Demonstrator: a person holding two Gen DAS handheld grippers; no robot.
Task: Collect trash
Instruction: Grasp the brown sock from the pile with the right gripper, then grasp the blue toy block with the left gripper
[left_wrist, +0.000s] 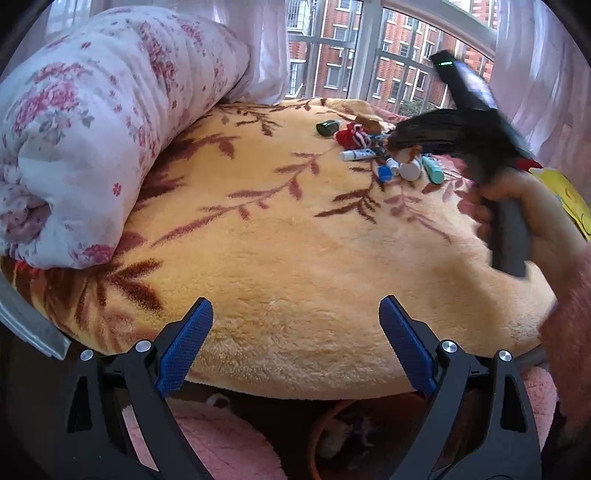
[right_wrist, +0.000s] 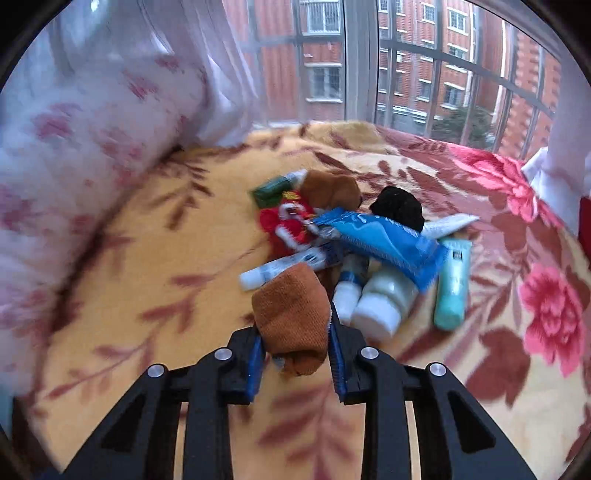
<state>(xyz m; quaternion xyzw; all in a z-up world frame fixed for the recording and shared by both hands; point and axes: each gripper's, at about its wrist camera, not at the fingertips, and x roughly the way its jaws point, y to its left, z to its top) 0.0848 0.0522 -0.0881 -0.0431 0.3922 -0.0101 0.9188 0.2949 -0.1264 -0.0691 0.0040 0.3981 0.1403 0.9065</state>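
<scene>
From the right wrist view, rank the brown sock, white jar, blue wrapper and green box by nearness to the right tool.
1. Brown sock, clamped in the right tool.
2. White jar, just right.
3. Blue wrapper, behind the jar.
4. Green box, far left of the pile.

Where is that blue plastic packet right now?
In the right wrist view, the blue packet lies atop the pile on the blanket, between the black lump and white bottles.

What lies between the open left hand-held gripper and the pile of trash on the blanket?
Nothing: in the left wrist view, only bare yellow blanket stretches from the left hand-held gripper to the pile of trash.
</scene>
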